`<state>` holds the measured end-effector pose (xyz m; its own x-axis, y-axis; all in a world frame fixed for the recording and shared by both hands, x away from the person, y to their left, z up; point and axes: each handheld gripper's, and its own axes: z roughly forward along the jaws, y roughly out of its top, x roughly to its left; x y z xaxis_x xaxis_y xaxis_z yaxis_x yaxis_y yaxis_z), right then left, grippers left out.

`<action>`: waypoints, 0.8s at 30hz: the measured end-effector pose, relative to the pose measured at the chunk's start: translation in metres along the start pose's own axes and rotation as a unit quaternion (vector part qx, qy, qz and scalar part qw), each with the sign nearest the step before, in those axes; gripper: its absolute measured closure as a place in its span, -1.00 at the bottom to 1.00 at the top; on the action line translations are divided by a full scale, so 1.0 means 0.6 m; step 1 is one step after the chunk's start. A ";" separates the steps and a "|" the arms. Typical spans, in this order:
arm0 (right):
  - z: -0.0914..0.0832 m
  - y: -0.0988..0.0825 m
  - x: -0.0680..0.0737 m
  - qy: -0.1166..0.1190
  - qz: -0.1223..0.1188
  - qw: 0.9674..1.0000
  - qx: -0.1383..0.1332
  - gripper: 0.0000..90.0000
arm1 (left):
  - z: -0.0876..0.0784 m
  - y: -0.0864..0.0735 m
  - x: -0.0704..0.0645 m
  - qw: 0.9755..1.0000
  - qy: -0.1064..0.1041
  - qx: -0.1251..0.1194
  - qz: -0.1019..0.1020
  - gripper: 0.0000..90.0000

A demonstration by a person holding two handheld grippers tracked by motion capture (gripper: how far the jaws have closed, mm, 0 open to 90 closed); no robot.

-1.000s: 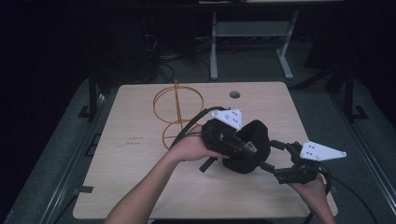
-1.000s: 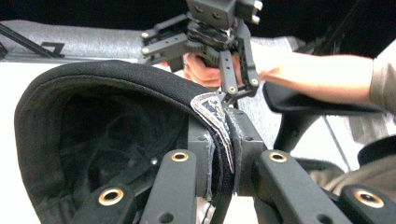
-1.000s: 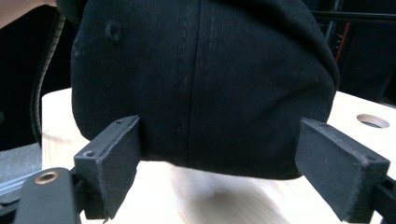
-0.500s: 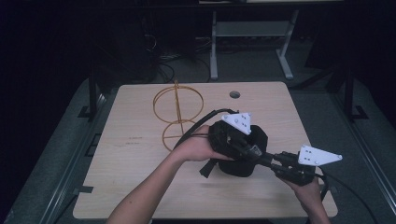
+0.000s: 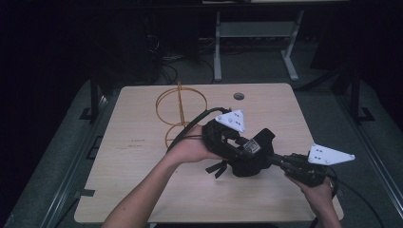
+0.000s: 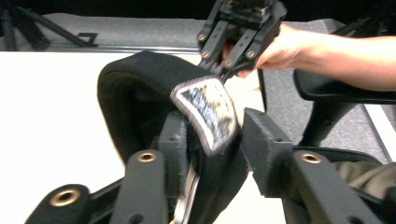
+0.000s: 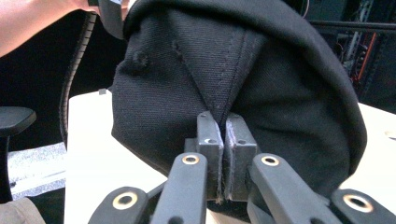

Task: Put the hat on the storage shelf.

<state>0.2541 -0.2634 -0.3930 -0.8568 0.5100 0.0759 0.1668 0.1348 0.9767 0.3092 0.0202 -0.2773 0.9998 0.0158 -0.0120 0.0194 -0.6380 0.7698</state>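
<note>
Cap [image 5: 252, 159] pinched by right hand-held gripper [image 7: 222, 140], seemingly fabric.

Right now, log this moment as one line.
black cap on table | right tool just pinched cap fabric | left tool jaws just opening around strap

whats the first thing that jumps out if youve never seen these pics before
The black cap near the middle of the wooden table draws the eye, caught between the two hand-held grippers. The right gripper has just closed and pinches the cap's fabric, while the left gripper has just been opening, its jaws astride the cap's patch. Behind them stands a gold wire stand.
</note>
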 end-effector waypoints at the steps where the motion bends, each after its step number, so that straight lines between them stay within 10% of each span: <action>1: 0.000 0.000 0.000 0.000 0.000 1.000 0.000 0.93 | -0.005 -0.004 0.002 1.000 0.012 -0.004 -0.007 0.29; 24: -0.032 0.064 -0.031 -0.028 0.001 0.999 0.034 0.93 | -0.060 -0.117 -0.011 0.997 0.071 -0.002 -0.040 0.08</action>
<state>0.2672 -0.2840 -0.3528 -0.8284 0.5562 0.0658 0.2034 0.1894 0.9606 0.3012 0.0925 -0.3085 0.9844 0.1753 0.0162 0.0991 -0.6279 0.7719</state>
